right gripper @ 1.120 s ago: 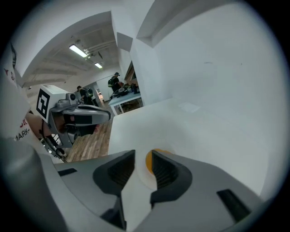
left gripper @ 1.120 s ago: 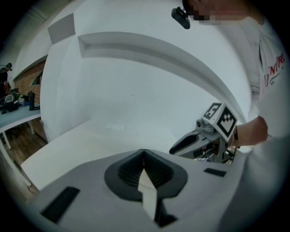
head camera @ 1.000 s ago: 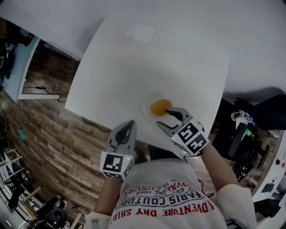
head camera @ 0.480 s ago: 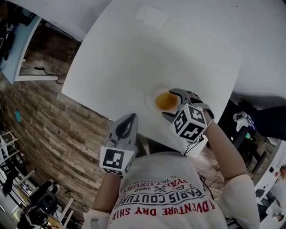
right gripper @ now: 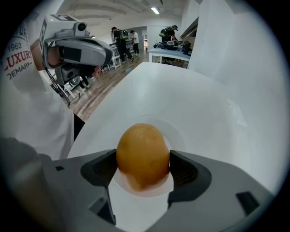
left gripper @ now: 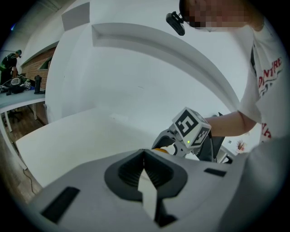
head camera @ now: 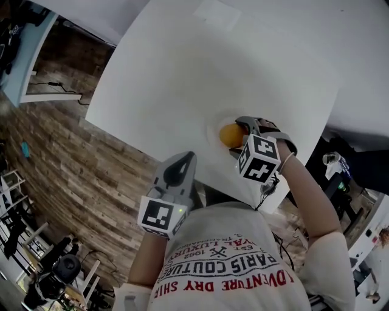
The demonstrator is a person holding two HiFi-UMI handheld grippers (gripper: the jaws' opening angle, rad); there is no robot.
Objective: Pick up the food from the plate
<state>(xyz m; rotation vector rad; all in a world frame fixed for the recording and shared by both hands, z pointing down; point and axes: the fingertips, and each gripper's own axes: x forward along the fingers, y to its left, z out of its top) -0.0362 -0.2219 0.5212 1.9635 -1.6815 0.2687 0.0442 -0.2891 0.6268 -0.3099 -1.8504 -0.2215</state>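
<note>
An orange, egg-shaped piece of food (right gripper: 142, 156) rests on a small white plate (right gripper: 180, 136) near the front edge of the white table (head camera: 182, 79). My right gripper (right gripper: 143, 170) reaches over the plate with the food (head camera: 230, 135) between its jaws. The jaws are opening, and the pads stand right at the food's two sides. My left gripper (head camera: 181, 165) hangs off the table's front edge, to the left of the plate (head camera: 213, 129), shut and empty. The left gripper view shows its closed jaws (left gripper: 145, 174), with the right gripper (left gripper: 170, 142) beyond them.
The table's front edge (head camera: 152, 155) runs diagonally just below the plate, with wooden floor (head camera: 67, 158) beyond it at the left. A flat white patch (head camera: 217, 13) lies at the table's far side. A light-blue desk (head camera: 24, 54) stands at the far left.
The right gripper has moved forward over the plate, and its jaws have spread around the food. The left gripper has stayed shut near the table edge.
</note>
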